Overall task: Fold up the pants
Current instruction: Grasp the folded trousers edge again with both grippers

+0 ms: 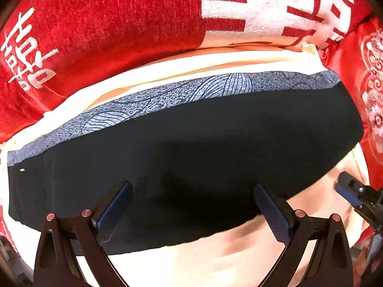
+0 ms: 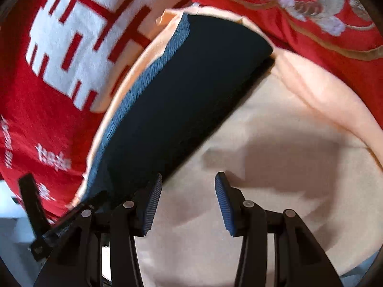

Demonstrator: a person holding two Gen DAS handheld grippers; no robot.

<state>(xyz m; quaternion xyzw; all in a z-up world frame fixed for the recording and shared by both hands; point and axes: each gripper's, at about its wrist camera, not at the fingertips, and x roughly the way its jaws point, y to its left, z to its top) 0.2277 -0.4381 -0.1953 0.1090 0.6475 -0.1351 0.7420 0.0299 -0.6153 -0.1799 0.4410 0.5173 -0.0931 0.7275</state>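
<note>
The dark pants (image 1: 191,148) lie folded into a long flat band on a cream cloth (image 1: 239,251), with a blue-grey patterned strip (image 1: 167,98) along their far edge. My left gripper (image 1: 192,191) hangs above the pants pointing down, its jaws wide open and nothing between them. In the right wrist view the pants (image 2: 186,95) run diagonally from lower left to upper right. My right gripper (image 2: 188,186) stands open over the cream cloth (image 2: 263,191) beside the pants' near edge, holding nothing. Part of the right gripper (image 1: 354,196) shows at the right edge of the left wrist view.
A red blanket with white characters (image 1: 107,24) lies beyond the pants. A red embroidered satin cover (image 1: 368,95) borders the right side and appears again as satin cover (image 2: 299,12). A black part of the left gripper (image 2: 33,201) shows at the lower left.
</note>
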